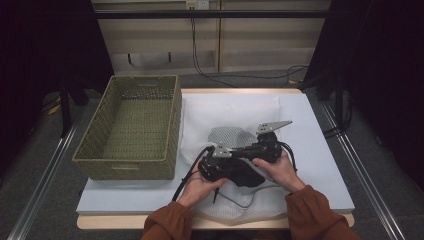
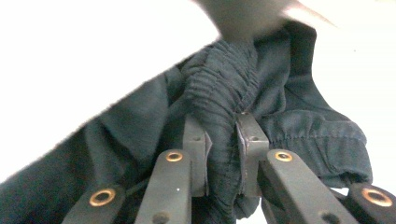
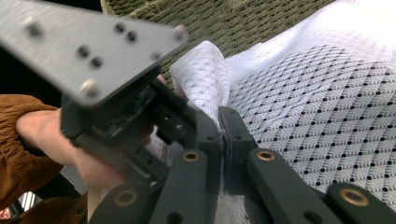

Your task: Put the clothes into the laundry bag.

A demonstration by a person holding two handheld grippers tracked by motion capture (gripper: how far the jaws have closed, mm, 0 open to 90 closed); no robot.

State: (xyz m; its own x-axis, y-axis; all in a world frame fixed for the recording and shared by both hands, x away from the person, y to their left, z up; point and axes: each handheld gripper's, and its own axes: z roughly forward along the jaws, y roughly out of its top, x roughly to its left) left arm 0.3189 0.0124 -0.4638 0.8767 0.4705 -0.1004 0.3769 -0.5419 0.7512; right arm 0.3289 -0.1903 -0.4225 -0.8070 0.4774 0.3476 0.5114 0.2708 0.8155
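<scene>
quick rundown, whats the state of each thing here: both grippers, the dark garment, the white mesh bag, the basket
left gripper: shut on the dark garment's gathered band
right gripper: shut on a pinched fold of the white mesh bag
dark garment: bunched up, lying against the bag
white mesh bag: lying on the table, one edge lifted into a fold
basket: upright at the table's left, nothing inside
</scene>
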